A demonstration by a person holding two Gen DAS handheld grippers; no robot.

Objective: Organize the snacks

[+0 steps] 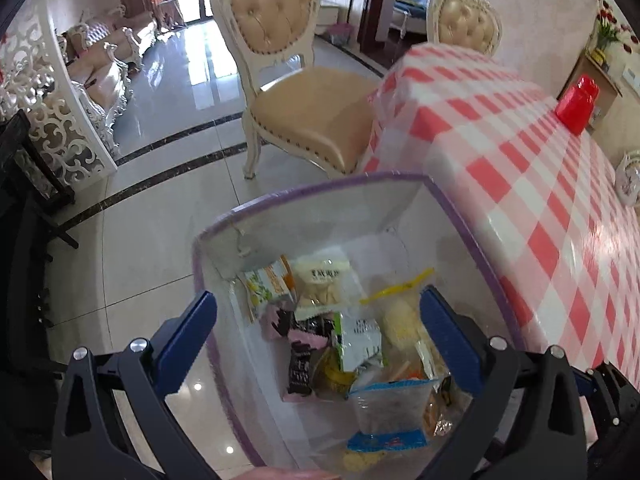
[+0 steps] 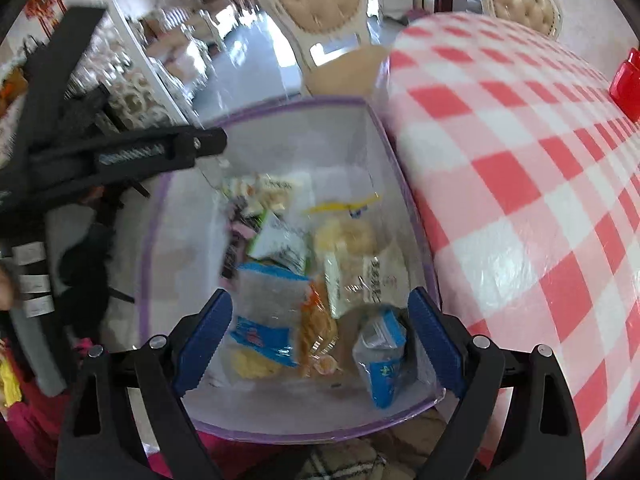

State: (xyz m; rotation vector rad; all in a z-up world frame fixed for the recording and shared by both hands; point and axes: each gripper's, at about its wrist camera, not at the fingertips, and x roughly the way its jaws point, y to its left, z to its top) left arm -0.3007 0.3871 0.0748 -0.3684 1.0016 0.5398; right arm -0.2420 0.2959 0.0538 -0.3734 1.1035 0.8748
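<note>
Clear bin (image 2: 396, 168) sat beside table (image 2: 520, 184) edge, snack packets (image 2: 280, 280) heaped inside. Both grippers aimed down into bin: left gripper (image 1: 318, 334) and right gripper (image 2: 320, 338) fingers spread apart, nothing clamped. Blue-white packet (image 2: 382, 354) lay nearest right fingers.

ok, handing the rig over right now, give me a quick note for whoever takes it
Left gripper: open, empty, above the bin.
Right gripper: open, empty, also above the bin.
Bin: clear with purple rim, beside the checked table, below its top.
Done: many snack packs lie loose in the bin.
Left: no snacks visible on the table, only a red box. Check the rest of the table out of view.
</note>
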